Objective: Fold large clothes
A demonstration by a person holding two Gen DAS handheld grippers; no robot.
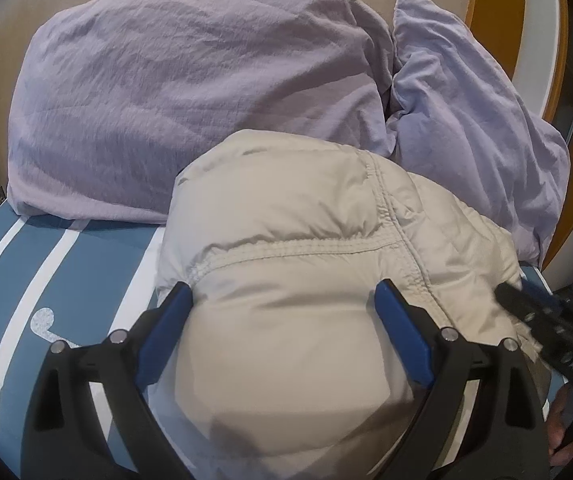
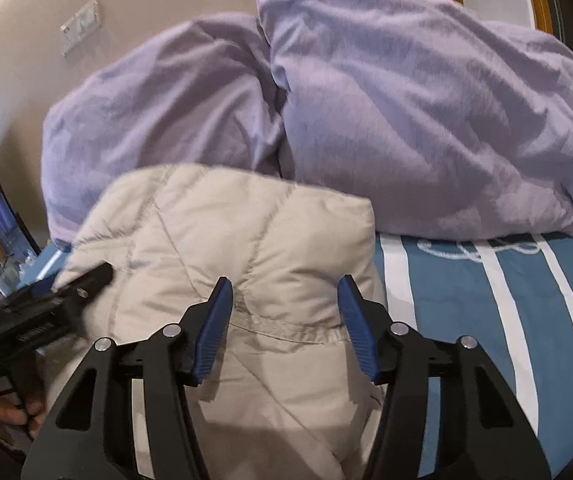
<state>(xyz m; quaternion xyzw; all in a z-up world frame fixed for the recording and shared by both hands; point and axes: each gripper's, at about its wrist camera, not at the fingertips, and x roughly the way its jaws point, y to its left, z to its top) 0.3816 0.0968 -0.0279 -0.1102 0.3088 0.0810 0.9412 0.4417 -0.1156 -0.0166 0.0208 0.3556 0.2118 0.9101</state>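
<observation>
The left claw (image 1: 282, 296) stands spread wide over the jacket (image 1: 306, 248), its blue pads clear of the fabric; the right claw (image 2: 284, 292) is half spread, gripping nothing. The beige, puffy quilted jacket lies bunched on the blue-and-white striped bed (image 2: 466, 300), its long axis running toward two crumpled lilac pillows (image 1: 190, 92) beyond.

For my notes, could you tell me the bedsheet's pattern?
Blue with white stripes: bedsheet, clearest in the right wrist view.
</observation>
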